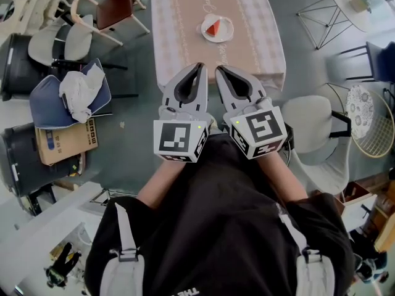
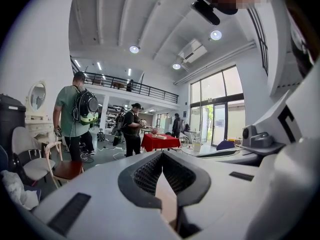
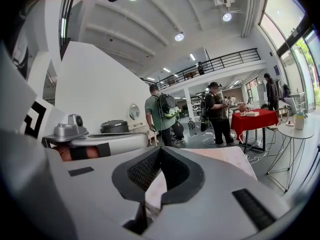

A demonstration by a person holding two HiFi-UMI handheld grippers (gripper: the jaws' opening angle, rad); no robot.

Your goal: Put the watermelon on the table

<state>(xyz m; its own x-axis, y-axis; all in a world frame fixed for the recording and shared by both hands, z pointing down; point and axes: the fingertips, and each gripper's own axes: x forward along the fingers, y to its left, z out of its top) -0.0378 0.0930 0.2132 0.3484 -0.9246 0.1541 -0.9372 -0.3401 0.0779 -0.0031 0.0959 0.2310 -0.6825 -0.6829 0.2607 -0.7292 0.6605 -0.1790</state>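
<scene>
A red watermelon slice point(image 1: 213, 27) lies on a white plate point(image 1: 226, 34) at the middle of the table point(image 1: 182, 29), which has a pale pink cloth over it. My left gripper point(image 1: 199, 66) and right gripper point(image 1: 218, 70) are held side by side at the table's near edge, short of the plate. Both are shut with nothing between their jaws. In the left gripper view the left gripper point(image 2: 162, 153) has its tips together, with only a strip of cloth showing through the gap behind them. In the right gripper view the right gripper point(image 3: 160, 149) is equally shut over the cloth point(image 3: 235, 156).
Several chairs point(image 1: 62, 42) and a cardboard box point(image 1: 65, 142) crowd the floor at the left. A white chair point(image 1: 321, 134) stands right of the table, a round white table point(image 1: 355, 2) at the far right. People point(image 2: 75, 116) stand near a red-covered table point(image 2: 160, 141) further off.
</scene>
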